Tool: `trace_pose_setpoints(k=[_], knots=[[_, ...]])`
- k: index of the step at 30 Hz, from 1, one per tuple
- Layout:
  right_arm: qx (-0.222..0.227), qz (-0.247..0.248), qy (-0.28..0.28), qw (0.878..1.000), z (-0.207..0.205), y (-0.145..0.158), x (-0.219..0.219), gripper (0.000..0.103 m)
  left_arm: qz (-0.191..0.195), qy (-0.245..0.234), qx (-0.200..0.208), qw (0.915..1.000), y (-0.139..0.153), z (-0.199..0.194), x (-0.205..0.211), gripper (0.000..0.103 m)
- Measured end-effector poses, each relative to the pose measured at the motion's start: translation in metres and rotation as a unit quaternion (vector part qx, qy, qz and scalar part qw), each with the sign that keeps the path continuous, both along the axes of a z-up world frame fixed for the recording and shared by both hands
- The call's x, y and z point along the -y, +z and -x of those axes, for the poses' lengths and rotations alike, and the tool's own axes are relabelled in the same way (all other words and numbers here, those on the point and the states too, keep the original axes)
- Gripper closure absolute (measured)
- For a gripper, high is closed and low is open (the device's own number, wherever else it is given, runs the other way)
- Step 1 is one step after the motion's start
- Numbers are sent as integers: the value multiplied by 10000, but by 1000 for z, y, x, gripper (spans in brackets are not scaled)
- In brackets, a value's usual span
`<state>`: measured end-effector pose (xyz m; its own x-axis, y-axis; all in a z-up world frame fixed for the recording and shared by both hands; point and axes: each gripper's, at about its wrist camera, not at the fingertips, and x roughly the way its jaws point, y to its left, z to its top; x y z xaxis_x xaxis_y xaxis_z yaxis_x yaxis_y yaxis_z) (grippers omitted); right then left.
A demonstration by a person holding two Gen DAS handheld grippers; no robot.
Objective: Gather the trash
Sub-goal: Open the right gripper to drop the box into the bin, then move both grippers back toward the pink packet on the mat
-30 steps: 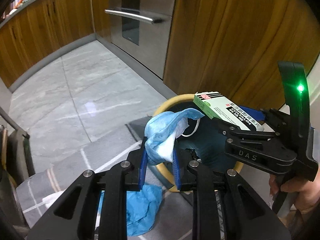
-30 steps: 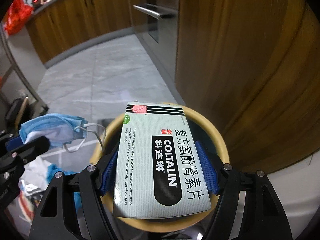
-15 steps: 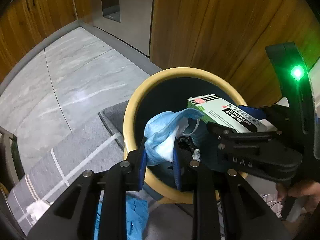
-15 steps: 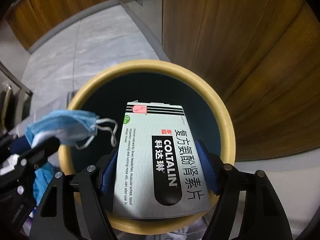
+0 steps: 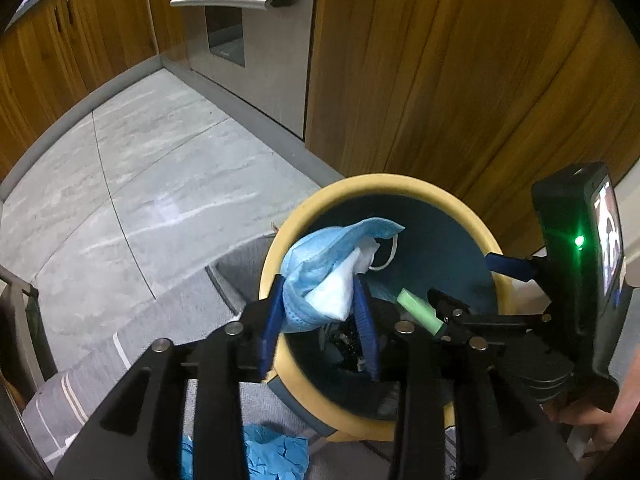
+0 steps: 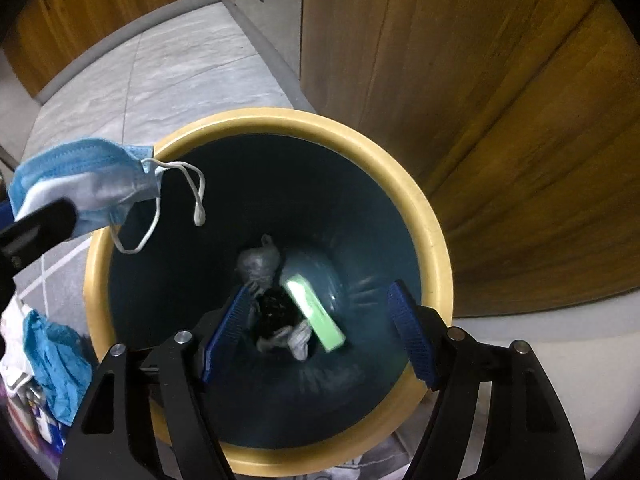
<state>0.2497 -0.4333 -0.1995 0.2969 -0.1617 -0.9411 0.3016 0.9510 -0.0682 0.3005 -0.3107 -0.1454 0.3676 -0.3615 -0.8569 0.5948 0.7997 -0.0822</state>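
A round bin with a yellow rim [image 6: 430, 216] and dark teal inside stands on the floor by a wooden cabinet; it also shows in the left wrist view [image 5: 384, 184]. My left gripper [image 5: 320, 316] is shut on a blue face mask [image 5: 320, 272] and holds it over the bin's near-left rim; the mask also shows in the right wrist view [image 6: 80, 180]. My right gripper [image 6: 320, 332] is open and empty above the bin mouth. The green medicine box [image 6: 314, 310] is blurred inside the bin, over dark crumpled trash [image 6: 260, 264]. It shows in the left wrist view [image 5: 420, 312] too.
A crumpled blue glove [image 6: 56, 356] and other litter lie on the grey rug [image 5: 168, 328] left of the bin. A steel oven front [image 5: 240, 20] and wooden cabinets [image 5: 460, 80] stand behind. Grey tiled floor [image 5: 140, 184] stretches to the left.
My right gripper has opened and let the medicine box go; the box now falls inside the bin. Both grippers have moved closer over the bin. The left still holds the mask.
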Motion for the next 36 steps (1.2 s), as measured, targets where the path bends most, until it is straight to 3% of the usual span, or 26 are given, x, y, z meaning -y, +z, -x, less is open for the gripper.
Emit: trace_pose_setpoints(k=[5,16,24,36], knots=[[2,-27,35,10000,2,2,5,24,57,67,40,10000,5,3,-5,51],[272,116,304,9991,16,22,2,13,-98,432,292,9986,30,20,-48,41],[1019,204,826,9911,25,62,-21,9,-88,870,561,9946,58,46,-97,24],[2011,496,1094,9722,54,121,-68,6,12,1564,704,9852,84,85,-191,21]])
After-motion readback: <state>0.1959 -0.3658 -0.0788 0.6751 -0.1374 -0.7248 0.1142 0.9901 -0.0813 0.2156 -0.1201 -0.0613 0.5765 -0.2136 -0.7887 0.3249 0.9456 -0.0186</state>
